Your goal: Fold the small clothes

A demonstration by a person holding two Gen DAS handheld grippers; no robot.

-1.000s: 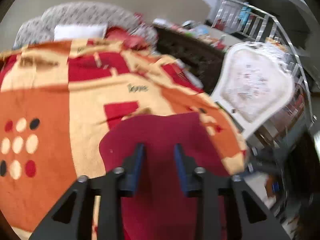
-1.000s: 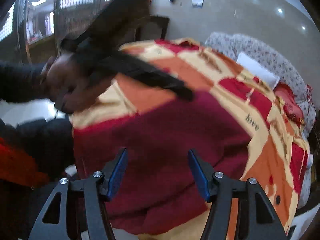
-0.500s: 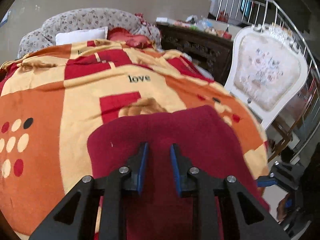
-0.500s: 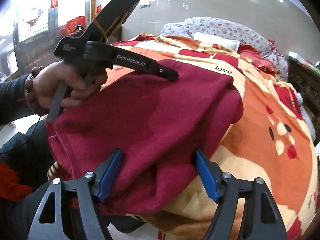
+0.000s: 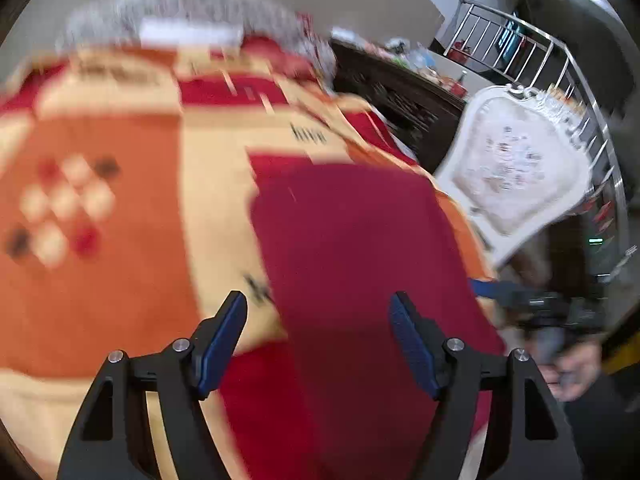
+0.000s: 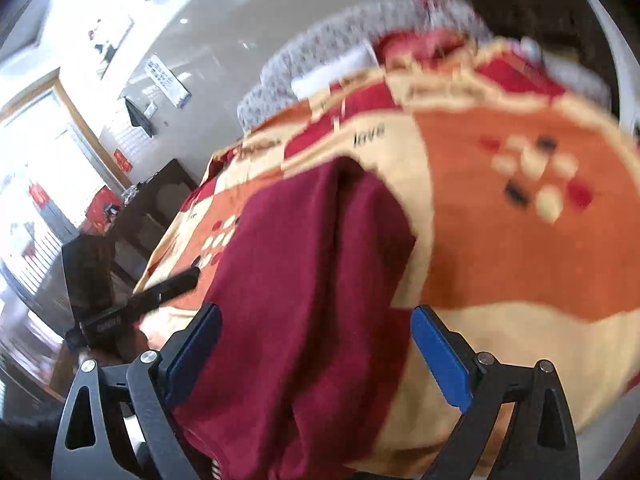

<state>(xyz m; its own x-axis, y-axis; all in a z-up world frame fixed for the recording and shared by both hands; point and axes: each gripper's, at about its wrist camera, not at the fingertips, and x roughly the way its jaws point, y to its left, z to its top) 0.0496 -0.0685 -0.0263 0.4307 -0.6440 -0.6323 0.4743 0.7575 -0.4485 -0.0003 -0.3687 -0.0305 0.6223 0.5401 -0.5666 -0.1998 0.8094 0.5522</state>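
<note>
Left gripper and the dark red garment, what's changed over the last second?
The left gripper was nearly shut on the dark red garment and has now opened wide, letting it go; seen from the right wrist, it has pulled off to the garment's side. The right gripper stayed open. The garment now lies as a narrower strip on the orange, cream and red patterned blanket, which stayed put.

We see a bed under an orange, cream and red blanket (image 5: 120, 240) printed with "love", with a white pillow (image 5: 192, 34) at a grey patterned headboard (image 5: 180, 0). Beside it stands a white ornate chair (image 5: 516, 168), then a dark wooden cabinet (image 5: 400, 92) and a metal railing (image 5: 540, 52). On the other side, bright windows (image 6: 36, 168) flood a glossy pale wall (image 6: 248, 28) with papers pinned up, near another dark cabinet (image 6: 160, 200).
</note>
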